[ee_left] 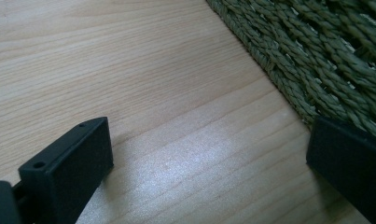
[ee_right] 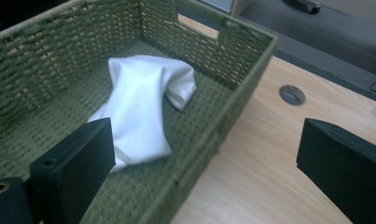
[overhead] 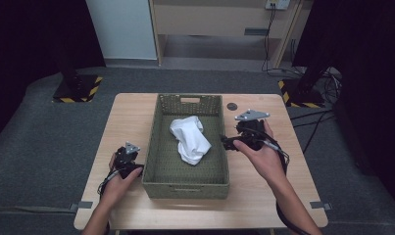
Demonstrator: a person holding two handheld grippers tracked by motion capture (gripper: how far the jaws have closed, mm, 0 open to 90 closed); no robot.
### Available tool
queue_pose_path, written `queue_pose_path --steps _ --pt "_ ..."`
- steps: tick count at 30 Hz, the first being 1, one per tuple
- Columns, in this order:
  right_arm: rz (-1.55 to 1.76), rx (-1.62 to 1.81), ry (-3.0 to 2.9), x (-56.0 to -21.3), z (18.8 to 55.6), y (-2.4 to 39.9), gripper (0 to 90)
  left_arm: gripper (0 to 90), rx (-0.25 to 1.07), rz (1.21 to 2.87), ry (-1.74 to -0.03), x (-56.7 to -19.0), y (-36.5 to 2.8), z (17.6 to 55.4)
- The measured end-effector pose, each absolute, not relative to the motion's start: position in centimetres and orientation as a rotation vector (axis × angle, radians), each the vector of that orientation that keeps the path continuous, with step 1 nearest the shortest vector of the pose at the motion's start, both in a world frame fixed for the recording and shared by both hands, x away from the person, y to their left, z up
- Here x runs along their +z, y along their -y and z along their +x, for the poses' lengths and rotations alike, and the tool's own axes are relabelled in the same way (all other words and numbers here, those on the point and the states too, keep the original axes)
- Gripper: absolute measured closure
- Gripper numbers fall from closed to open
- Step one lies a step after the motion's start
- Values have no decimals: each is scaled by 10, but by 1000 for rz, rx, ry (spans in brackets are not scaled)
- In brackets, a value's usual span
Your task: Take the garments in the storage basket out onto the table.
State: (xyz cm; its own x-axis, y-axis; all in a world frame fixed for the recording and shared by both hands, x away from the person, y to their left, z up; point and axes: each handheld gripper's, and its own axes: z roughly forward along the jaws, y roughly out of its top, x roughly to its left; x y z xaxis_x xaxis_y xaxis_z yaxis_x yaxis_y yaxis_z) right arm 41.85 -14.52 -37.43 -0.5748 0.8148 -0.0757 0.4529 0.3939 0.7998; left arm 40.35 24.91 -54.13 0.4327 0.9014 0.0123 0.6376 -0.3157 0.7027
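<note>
Looking down from the high view, a green woven basket sat mid-table on the wooden table, and a crumpled white cloth lay inside it, on the far half of the floor, its long axis running roughly from the far wall toward the person. The right gripper hovered just beside the basket's right wall, level with the cloth and clearly the nearer of the two; the left gripper rested low by the basket's near left corner, farther from the cloth.

In the left gripper view, the jaws stood wide apart over bare wood with nothing between them, the basket's woven wall just beside the right jaw.

In the right gripper view, the jaws were likewise spread and empty, straddling the basket's rim. The cloth lay ahead and toward the left jaw, down on the basket floor, so a reach would probably have to go forward, inward and down. It looked soft, smooth and loosely bunched, one folded end turned toward the far wall. A round hole marked the tabletop outside.
</note>
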Motion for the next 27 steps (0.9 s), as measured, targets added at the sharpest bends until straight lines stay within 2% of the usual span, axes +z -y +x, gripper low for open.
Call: queue_pose_path --steps 22,27 --pt "1037 1038 -2302 -390 471 63 35 0 545 2059 -1292 -541 -249 404" --pt "1096 1122 -2267 -392 481 50 33 0 545 2059 -1292 -541 -249 404"
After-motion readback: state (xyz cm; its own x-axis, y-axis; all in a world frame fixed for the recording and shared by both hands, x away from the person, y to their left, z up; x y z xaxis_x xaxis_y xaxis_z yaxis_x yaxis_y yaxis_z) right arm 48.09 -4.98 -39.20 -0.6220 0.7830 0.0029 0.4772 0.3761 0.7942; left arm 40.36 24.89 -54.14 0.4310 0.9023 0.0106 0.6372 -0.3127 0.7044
